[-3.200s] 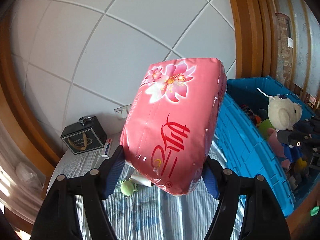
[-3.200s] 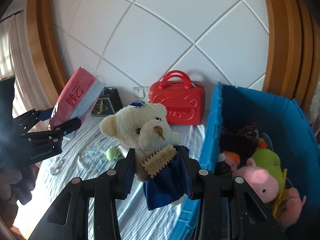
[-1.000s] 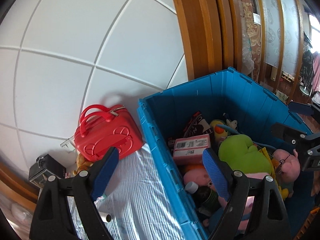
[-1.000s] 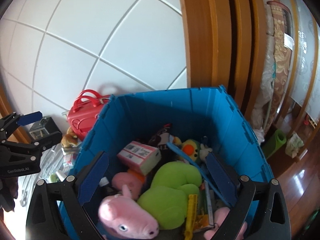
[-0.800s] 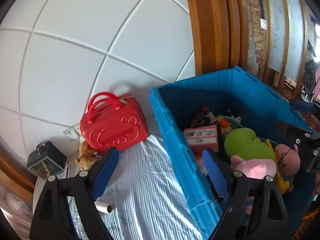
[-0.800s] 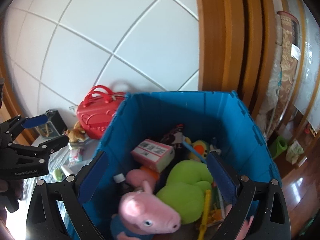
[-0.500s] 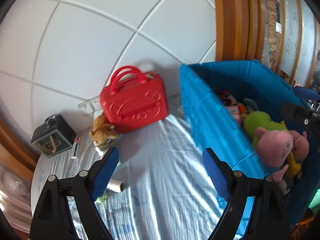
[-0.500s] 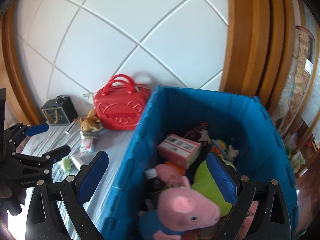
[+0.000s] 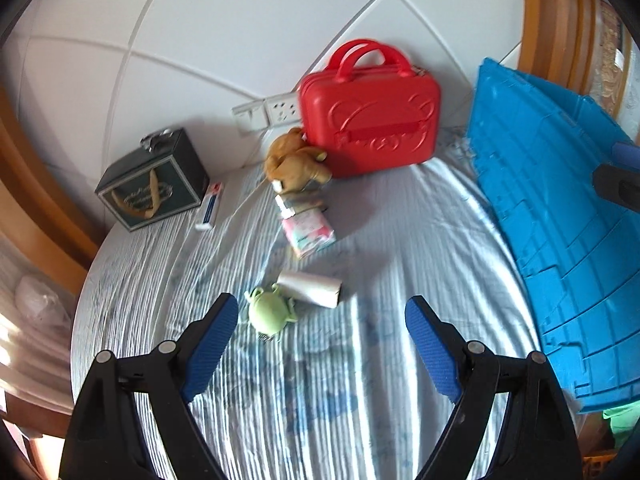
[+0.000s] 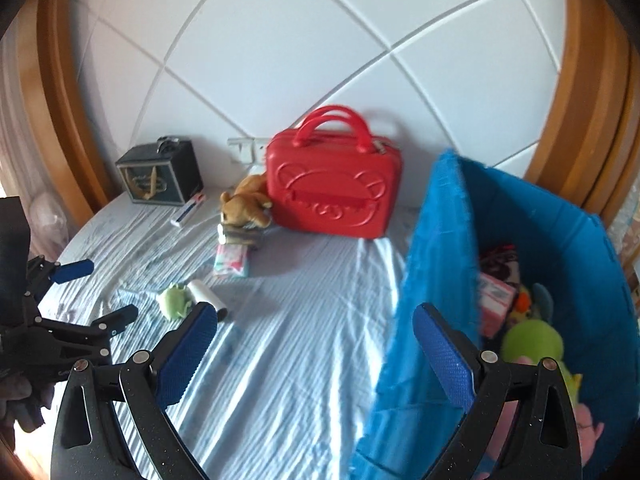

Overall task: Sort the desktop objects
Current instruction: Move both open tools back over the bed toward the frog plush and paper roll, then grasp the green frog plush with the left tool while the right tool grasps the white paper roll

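Observation:
Both grippers are empty and open over a table with a striped cloth (image 9: 320,380). My left gripper (image 9: 320,320) hangs just short of a small green frog toy (image 9: 270,312) and a white paper roll (image 9: 312,288). Beyond them lie a pink tissue pack (image 9: 308,230), a brown plush dog (image 9: 294,166) and a red case (image 9: 370,116). My right gripper (image 10: 316,332) straddles the near wall of the blue bin (image 10: 432,280), which holds plush toys. The left gripper (image 10: 92,292) also shows at the left of the right wrist view.
A dark gift box (image 9: 154,182) and a white-and-blue tube (image 9: 210,208) sit at the back left by the wall sockets (image 9: 266,114). The bin's side (image 9: 560,240) bounds the right. A wooden frame (image 10: 56,120) edges the white panelled wall.
Both grippers have swung left, away from the bin and out over the table. The left one has also dropped and tilted down toward the frog and roll. Earlier, each let go of its item.

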{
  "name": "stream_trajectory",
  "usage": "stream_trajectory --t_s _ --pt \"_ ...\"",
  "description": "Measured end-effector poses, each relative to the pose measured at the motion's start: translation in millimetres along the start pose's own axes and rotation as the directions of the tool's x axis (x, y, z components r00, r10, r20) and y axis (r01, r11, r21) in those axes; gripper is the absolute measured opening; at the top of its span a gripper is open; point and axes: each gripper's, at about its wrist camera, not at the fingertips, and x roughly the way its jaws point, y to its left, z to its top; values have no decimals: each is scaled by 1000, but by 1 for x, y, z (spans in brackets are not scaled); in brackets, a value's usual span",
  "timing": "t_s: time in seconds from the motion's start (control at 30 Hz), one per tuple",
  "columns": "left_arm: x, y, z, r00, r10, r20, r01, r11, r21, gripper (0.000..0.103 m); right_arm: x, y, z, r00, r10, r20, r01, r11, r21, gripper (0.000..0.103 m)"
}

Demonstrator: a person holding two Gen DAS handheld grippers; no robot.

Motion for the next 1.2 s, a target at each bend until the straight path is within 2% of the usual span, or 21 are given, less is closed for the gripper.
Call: stream_trajectory --t_s 0.17,0.3,0.5,0.6,0.63,0.8,0.93,1.03,1.07,1.1,1.2 --pt "39 32 -23 998 19 -56 -20 1000 -4 86 55 41 -7 997 15 -75 -16 1000 -19 100" --pt "74 51 -40 995 18 -99 -20 999 -24 86 90 67 -14 994 45 -97 -50 997 -51 100" --pt "130 66 -52 991 6 -136 -10 999 -30 86 156 102 -28 979 73 -192 -93 991 -98 97" --pt "161 73 -54 987 -23 -158 14 998 -58 86 189 116 -36 968 90 -233 -122 984 -127 96" --pt "171 75 -55 985 -34 -167 23 997 -71 86 200 120 -39 955 102 -277 -160 968 -193 96" --pt "221 79 -56 977 -49 -207 31 996 -87 86 256 136 -53 914 99 -393 -223 933 -284 91" --pt "256 77 -57 969 -37 -246 25 998 -52 86 284 147 -62 905 76 -419 -225 920 -320 91" --pt "276 78 -60 962 -36 -272 29 999 -27 77 299 154 -67 898 60 -436 -225 914 -339 91" --pt "280 78 -63 959 -32 -283 29 999 -15 68 302 156 -68 896 64 -440 -231 912 -338 91" --pt "283 79 -67 957 -34 -288 35 999 -2 63 305 159 -68 896 67 -439 -234 911 -339 91" --pt "273 87 -75 968 -63 -244 61 998 -15 59 314 169 -71 888 70 -455 -262 889 -376 91"
